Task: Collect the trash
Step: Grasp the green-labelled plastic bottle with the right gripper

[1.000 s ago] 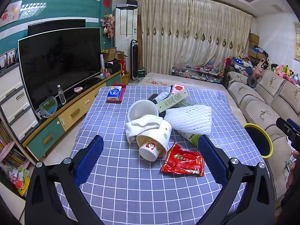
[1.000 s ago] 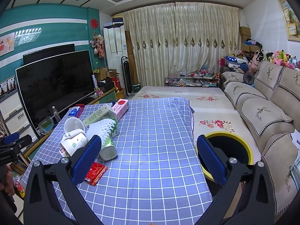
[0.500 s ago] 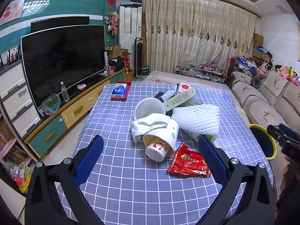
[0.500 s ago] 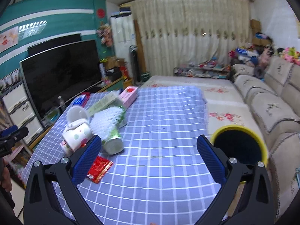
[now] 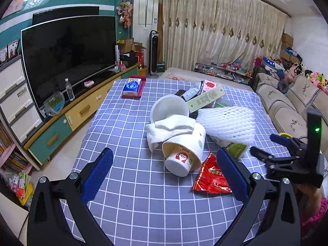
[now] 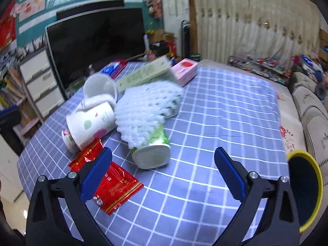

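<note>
Here, crumpled red wrapper, tipped cups

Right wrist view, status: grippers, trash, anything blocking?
Both grippers, left and right, open, empty. Green cup lies toppled ahead, foam net draped over it. Red wrapper beside left finger.

Table covered by blue-and-white checked cloth. Trash clustered at centre: tipped paper cup, white tissue draped over it, white bowl at 12 o'clock, foam net at 2, red wrapper at 5. Tissue pack well apart at 11.
</note>
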